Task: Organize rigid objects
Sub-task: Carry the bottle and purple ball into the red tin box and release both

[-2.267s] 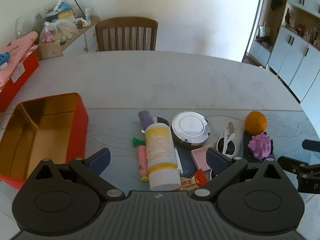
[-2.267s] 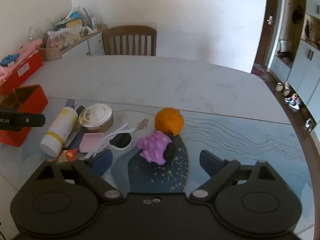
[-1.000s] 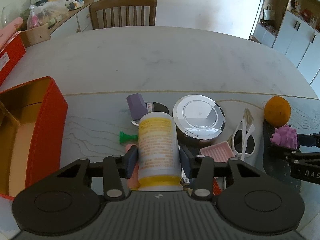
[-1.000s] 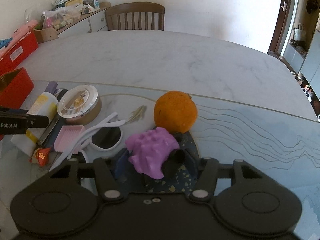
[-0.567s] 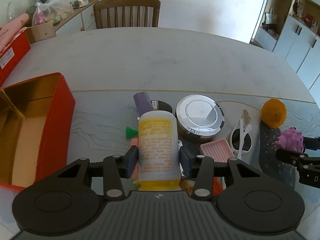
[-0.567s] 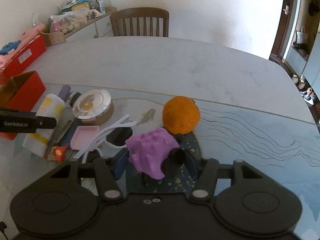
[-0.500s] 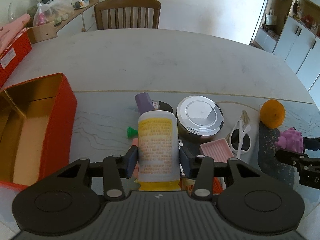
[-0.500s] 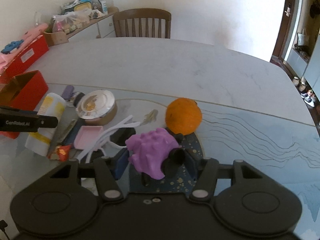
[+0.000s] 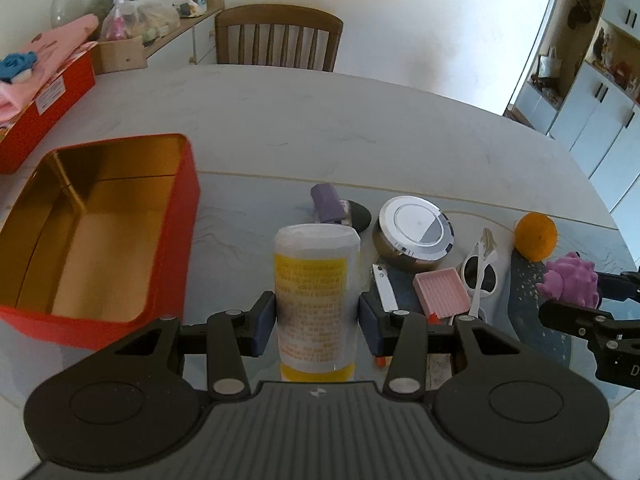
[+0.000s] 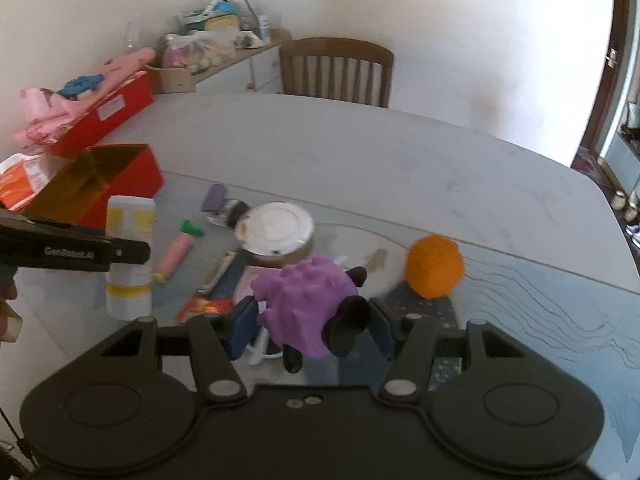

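Both grippers hold loads above the cluttered marble table [image 9: 360, 128]. Clamped in the left gripper [image 9: 318, 322] is a white bottle with a yellow label [image 9: 316, 292], which lay flat among the clutter 2.3 seconds ago and now hangs clear of the tabletop, closer to the open red tin [image 9: 176, 240] on its left than half a second ago. Pinched between the blue pads of the right gripper [image 10: 310, 326] is a purple spiky toy [image 10: 306, 308] with black feet, lifted off the dark speckled mat [image 10: 432, 308] where it earlier sat beside the orange [image 10: 434, 266]. Left behind on the table are a round silver-lidded tin [image 9: 416, 226], white sunglasses [image 9: 478, 276], a pink square tray [image 9: 442, 292], a pink tube [image 10: 174, 260] and what appears to be a small purple-capped item [image 9: 328, 208], its details blurred. A wooden chair [image 9: 278, 38] stands at the far edge.
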`<state>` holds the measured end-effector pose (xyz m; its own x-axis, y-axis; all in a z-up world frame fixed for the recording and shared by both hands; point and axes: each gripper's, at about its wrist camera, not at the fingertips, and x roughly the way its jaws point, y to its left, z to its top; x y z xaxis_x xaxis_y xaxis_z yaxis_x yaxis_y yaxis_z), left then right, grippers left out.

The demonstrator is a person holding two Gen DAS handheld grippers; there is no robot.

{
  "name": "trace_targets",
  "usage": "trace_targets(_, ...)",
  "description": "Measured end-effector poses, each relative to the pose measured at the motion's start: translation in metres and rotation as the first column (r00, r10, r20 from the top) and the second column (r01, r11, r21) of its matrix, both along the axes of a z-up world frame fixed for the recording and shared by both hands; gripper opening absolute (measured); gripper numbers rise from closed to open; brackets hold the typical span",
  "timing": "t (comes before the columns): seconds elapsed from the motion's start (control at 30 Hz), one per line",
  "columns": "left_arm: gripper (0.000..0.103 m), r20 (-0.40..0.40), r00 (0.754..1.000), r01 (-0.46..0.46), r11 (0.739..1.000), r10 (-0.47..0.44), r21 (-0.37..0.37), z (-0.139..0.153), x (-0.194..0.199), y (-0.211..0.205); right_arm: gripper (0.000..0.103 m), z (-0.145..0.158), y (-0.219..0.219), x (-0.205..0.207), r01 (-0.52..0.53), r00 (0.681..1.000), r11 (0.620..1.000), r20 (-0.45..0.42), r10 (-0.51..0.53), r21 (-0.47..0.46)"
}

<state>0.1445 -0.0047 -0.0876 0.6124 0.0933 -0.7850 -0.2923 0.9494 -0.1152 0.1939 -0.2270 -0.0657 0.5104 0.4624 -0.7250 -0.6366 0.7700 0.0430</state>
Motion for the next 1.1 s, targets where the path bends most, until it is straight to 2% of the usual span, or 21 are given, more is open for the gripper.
trace_targets(0.47,0.044,0.045,0.998,0.053,0.996,-0.05,-0.069,0.031,-0.033,0.043,0.059,0.02,0.065,-0.029,-0.054,0.997,0.998,0.045,0.056,-0.025)
trace_targets(0.6,0.044,0.062,0.996,0.066,0.995,-0.062,-0.07,0.047,-0.039,0.065,0.059,0.027,0.089,-0.036,-0.071,0.996,0.997,0.06,0.072,-0.02)
trace_targets(0.87,0.044,0.149,0.988,0.041,0.998,-0.033,-0.046,0.078,-0.049,0.121,0.059,0.04,0.147,-0.045,-0.121,0.989,0.993,0.089,0.121,-0.009)
trace_targets(1.1,0.044,0.133,0.991,0.012,1.0,-0.011,-0.011,0.077,-0.046,0.171,0.059,0.04,0.203,-0.053,-0.169,0.979,0.985,0.112,0.17,-0.015)
